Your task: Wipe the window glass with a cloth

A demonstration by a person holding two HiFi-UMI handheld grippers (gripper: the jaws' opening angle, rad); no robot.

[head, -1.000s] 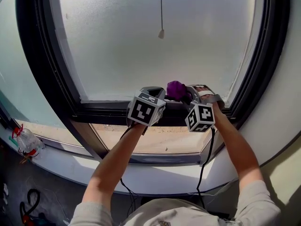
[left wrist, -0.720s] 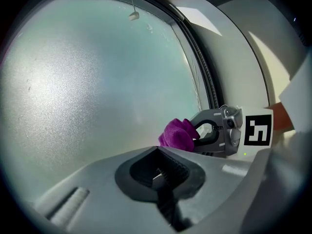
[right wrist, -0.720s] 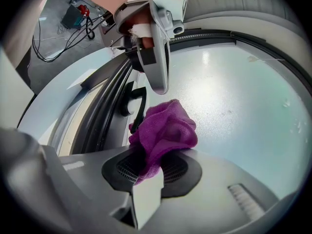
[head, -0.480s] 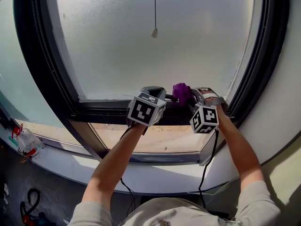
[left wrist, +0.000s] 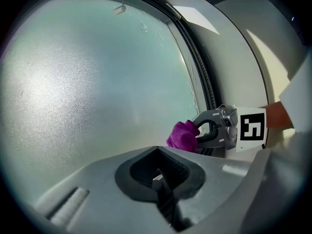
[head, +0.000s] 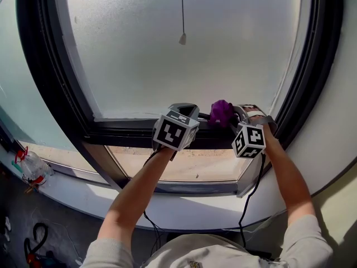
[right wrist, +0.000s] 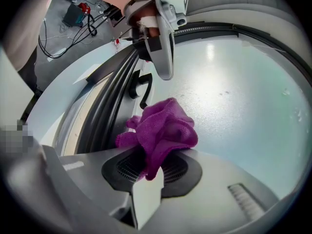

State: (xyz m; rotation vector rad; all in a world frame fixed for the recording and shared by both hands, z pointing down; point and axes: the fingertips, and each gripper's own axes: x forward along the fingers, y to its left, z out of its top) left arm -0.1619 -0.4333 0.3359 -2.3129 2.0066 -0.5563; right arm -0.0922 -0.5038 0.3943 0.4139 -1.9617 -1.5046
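Note:
The frosted window glass (head: 184, 60) fills the upper head view inside a black frame (head: 44, 77). A crumpled purple cloth (head: 221, 113) is pressed against the glass's bottom edge, right of centre. My right gripper (head: 233, 116) is shut on it; in the right gripper view the cloth (right wrist: 163, 130) bulges out from between the jaws of the right gripper (right wrist: 146, 172) against the pane (right wrist: 243, 106). My left gripper (head: 184, 110) sits just left of the cloth, low at the frame, shut on nothing. The left gripper view shows the cloth (left wrist: 184, 135) and right gripper (left wrist: 214, 130) beside the glass (left wrist: 87, 82).
A blind's pull cord (head: 182, 38) hangs in front of the upper glass. A black window handle (right wrist: 141, 89) sits on the frame near the cloth. A plastic bottle (head: 33, 169) lies on the sill at lower left. Cables (head: 33, 244) lie on the floor below.
My right gripper has slid to the right along the bottom of the glass, carrying the purple cloth. The left gripper has barely moved.

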